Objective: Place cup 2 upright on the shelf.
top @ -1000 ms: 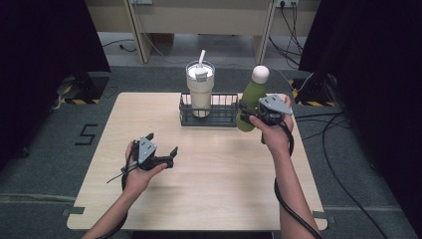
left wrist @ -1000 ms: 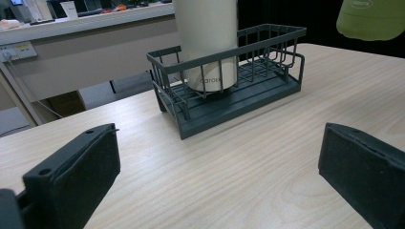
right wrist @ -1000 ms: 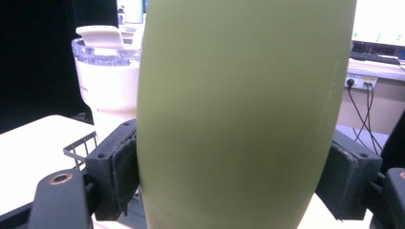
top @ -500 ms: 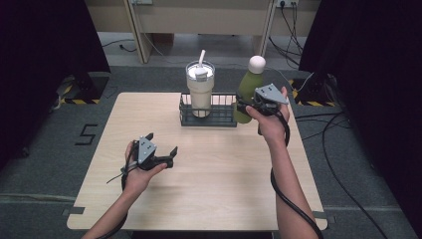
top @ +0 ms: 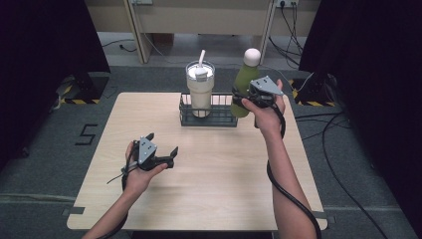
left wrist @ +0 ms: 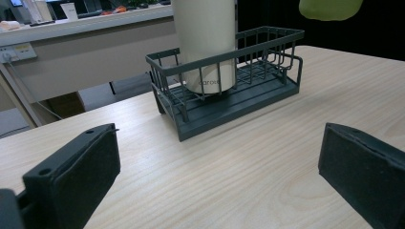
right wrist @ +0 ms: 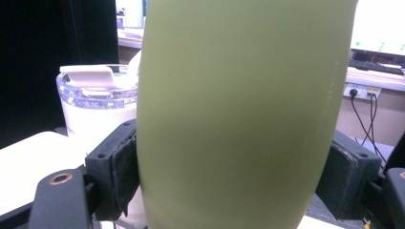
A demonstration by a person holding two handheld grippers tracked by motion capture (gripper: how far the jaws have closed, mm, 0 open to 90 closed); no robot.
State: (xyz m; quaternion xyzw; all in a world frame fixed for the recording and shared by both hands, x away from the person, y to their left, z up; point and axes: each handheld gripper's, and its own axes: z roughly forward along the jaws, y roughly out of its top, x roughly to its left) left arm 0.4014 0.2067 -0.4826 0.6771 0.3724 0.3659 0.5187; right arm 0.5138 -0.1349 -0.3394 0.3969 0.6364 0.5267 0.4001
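Note:
A green bottle (top: 245, 82) with a white cap hangs in the air beside the right end of a dark wire basket (top: 221, 117). My right gripper (top: 242, 99) is shut on the bottle's body, whose green wall (right wrist: 239, 109) sits between the two pads. A cream tumbler (top: 200, 94) with a clear lid and white straw stands in the basket's left half. My left gripper (top: 161, 149) rests low over the front left of the table, open, with nothing between its jaws. The basket (left wrist: 229, 95), the tumbler (left wrist: 205, 43) and the bottle's base (left wrist: 329, 8) lie ahead of it.
The light wooden table (top: 209, 189) has bare wood in front of the basket and around the left hand. Cables (top: 343, 164) trail over the floor to the right. A bench leg (top: 137, 30) stands beyond the far edge.
My right gripper has lifted the green bottle up off the table beside the basket. The left gripper has stayed where it was, open.

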